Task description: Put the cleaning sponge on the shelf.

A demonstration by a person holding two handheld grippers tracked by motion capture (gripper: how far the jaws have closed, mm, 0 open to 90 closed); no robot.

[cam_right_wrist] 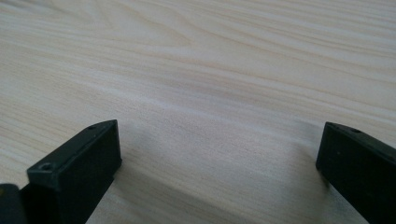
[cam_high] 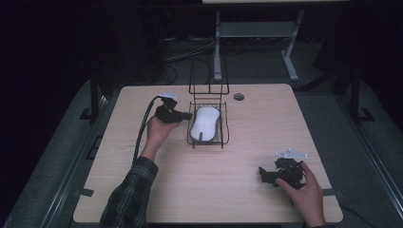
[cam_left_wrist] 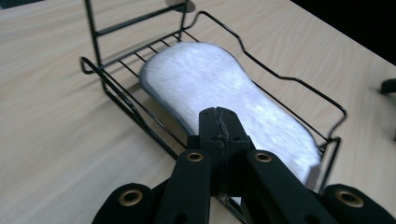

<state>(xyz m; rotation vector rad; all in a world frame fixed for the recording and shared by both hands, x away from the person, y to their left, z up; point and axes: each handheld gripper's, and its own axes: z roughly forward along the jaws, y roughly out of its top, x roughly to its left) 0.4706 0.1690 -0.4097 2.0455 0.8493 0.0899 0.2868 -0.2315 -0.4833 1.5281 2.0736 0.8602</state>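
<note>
Pale wood surface [cam_high: 247, 142]: white fluffy slipper [cam_left_wrist: 224, 93] lies in wire rack [cam_left_wrist: 116, 93]. Left claw [cam_left_wrist: 218, 122] pressed closed just above slipper, prob. about to nudge it; right claw [cam_right_wrist: 219, 158] wide apart, parked nr front edge.

Pad [cam_high: 205, 122] in wire basket [cam_high: 222, 138] mid-table, left tongs [cam_high: 186, 115] just beside, right tongs [cam_high: 264, 175] well apart.

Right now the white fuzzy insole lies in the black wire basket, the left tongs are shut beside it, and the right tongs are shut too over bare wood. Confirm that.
One thing is wrong: the right tongs are open, their jaws wide apart over the light wooden table, as the right gripper view shows. The white fuzzy insole does lie in the black wire basket, and the left tongs are shut.
</note>
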